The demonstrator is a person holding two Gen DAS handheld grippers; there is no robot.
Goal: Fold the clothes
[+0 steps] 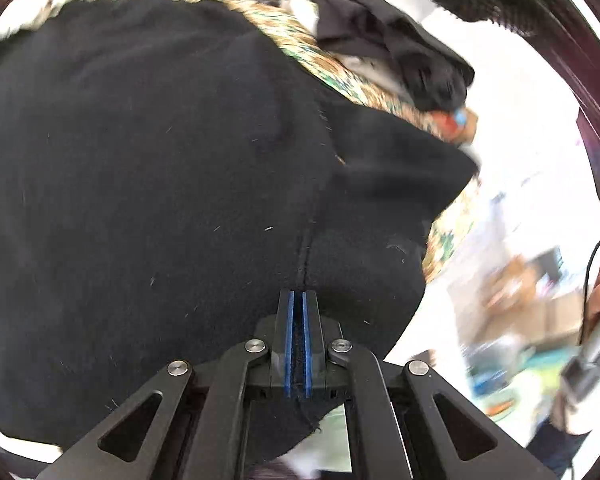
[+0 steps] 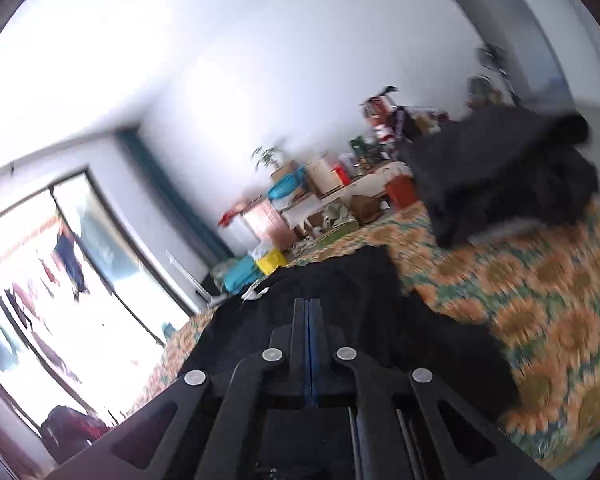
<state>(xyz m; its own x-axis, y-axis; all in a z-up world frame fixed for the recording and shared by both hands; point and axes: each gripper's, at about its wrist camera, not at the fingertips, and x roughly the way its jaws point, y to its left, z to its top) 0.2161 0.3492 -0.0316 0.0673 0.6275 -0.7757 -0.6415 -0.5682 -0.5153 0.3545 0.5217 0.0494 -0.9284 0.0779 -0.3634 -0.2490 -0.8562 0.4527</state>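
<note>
— Left gripper point(image 1: 298, 296)?
— Clamped on the black garment point(image 1: 160, 168), blue pads nearly together with a fold of dark fabric pinched between them, right at a seam.
— And that seam's direction?
— Running straight away from the fingers, up the middle of the cloth in the left wrist view. Garment's long axis hard to judge there; filling most of the frame, spread over the sunflower-print bedspread point(image 1: 340, 68), with one pointed corner jutting toward the right.
— Right gripper point(image 2: 308, 304)?
— Fingers pressed together, blue pads touching or nearly so. Black cloth lying all around and under the tips; whether any is caught between them, impossible to tell.
— Position of the garment in the right wrist view?
— Draped across the bedspread's near edge, just beneath the fingers, stretching from lower left toward a peak pointing away.
— Anything else on the bed?
— A second heap of dark clothes point(image 2: 500, 176) farther back, well apart. Cluttered shelves point(image 2: 324, 188) and a bright window point(image 2: 60, 280) beyond, blurred.
</note>
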